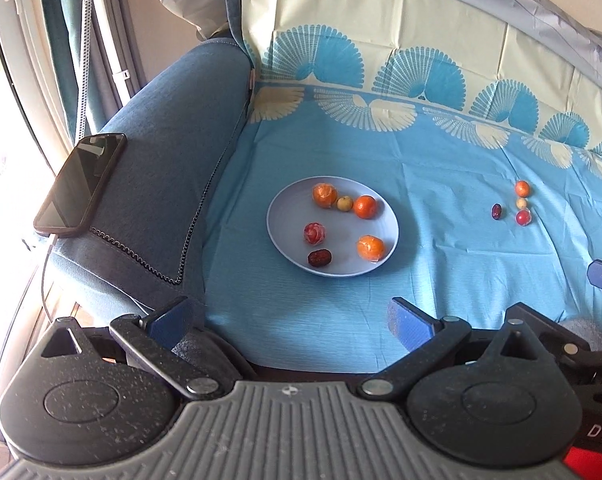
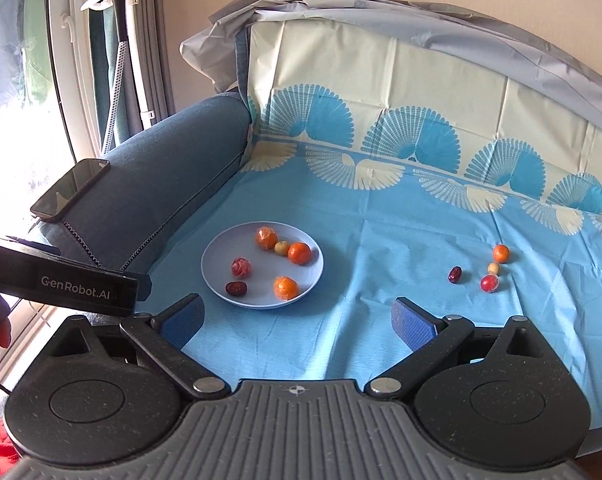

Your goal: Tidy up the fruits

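Both grippers, left (image 1: 293, 320) and right (image 2: 299, 320), are held spread, empty. 4 loose fruits (image 2: 489, 282) look light, soft, slippery; each should be pinched gently across its middle.

Small pale fruit (image 2: 493, 268) far right of jaws: kind unreadable. Phone (image 1: 81, 185) left of jaws: screen dark.

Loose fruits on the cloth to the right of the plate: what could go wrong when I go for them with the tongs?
1. The four loose fruits are small, round and bunched together; closing on one may nudge its neighbours and set them rolling across the cloth.
2. The plate already holds six fruits, so a dropped one may knock others about.
3. Some look wrapped in film, which could slip between the open right tongs.
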Available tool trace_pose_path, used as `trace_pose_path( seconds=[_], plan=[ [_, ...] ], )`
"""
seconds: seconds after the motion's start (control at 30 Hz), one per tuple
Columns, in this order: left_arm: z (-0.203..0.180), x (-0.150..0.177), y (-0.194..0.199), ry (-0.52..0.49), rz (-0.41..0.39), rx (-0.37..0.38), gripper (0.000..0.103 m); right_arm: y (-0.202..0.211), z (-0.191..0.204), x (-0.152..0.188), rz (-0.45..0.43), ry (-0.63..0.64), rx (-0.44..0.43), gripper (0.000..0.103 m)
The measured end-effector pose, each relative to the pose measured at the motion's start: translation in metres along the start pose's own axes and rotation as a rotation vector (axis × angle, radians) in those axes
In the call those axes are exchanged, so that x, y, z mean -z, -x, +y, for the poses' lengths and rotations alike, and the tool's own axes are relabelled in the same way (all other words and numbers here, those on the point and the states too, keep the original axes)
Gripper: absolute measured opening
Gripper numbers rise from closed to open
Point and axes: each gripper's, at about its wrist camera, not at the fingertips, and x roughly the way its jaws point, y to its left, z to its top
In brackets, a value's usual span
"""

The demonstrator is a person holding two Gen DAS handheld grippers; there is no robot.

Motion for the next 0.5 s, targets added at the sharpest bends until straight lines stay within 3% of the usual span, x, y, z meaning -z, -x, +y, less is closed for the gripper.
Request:
trace_pose_path(
  seconds=[0.23,0.5],
  plan=[
    [-0.005,-0.002,-0.007,-0.019,0.019,-0.009,0.103,-0.007,-0.011,0.002,0.016,-0.048,0.012,0.100],
    [-0.031,-0.016,-0.027,-0.074,0.052,0.017,0.103,-0.022,-0.048,0.008,0.030,-0.130,0.072,0.100]
  ],
)
